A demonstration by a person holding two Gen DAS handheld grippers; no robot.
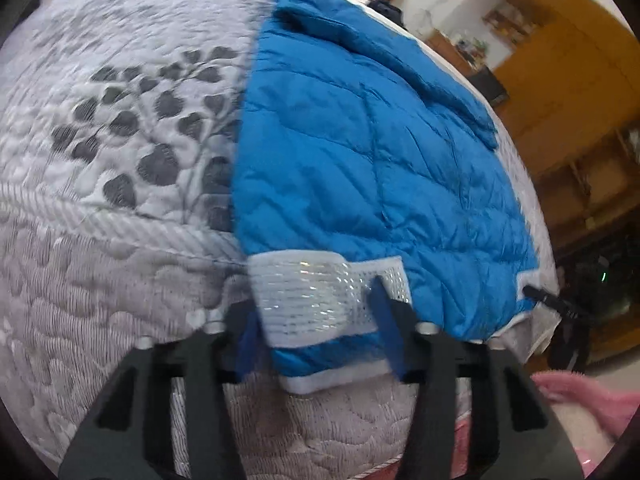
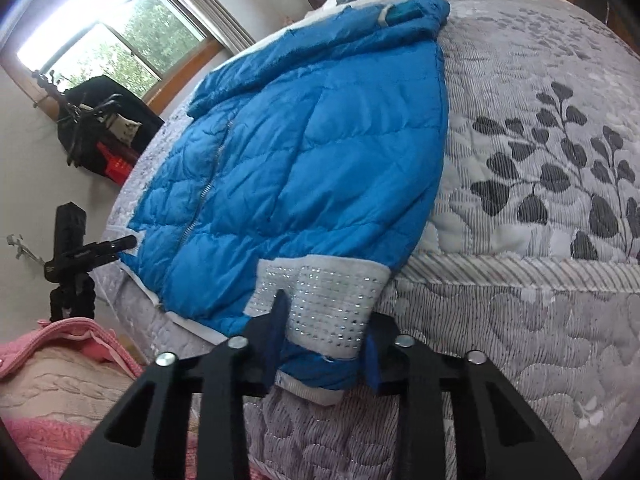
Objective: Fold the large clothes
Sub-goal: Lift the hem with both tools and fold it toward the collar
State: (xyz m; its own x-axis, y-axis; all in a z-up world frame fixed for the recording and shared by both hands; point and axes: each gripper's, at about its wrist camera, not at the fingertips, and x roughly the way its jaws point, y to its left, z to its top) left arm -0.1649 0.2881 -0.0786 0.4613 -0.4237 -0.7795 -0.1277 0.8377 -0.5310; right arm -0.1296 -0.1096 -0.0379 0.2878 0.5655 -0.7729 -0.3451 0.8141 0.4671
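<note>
A blue quilted puffer jacket (image 1: pixel 360 152) (image 2: pixel 304 160) lies spread on the bed, its zipper (image 2: pixel 208 188) showing in the right wrist view. Its white sparkly hem band (image 1: pixel 320 296) (image 2: pixel 332 304) hangs over the mattress edge. My left gripper (image 1: pixel 316 340) is open, its blue fingertips (image 1: pixel 386 328) on either side of the hem corner. In the same way, my right gripper (image 2: pixel 324 340) stands open around the other hem corner, fingertips (image 2: pixel 278 320) against the band. Cloth fills both gaps.
The mattress (image 1: pixel 120 140) (image 2: pixel 540 160) is grey-white quilted with dark leaf prints. A black tripod-like device (image 2: pixel 76 256) stands by the bed edge. Pink knit cloth (image 2: pixel 52 380) (image 1: pixel 580 396) lies near me. A window (image 2: pixel 120 40) and wooden shelves (image 1: pixel 580 140) are behind.
</note>
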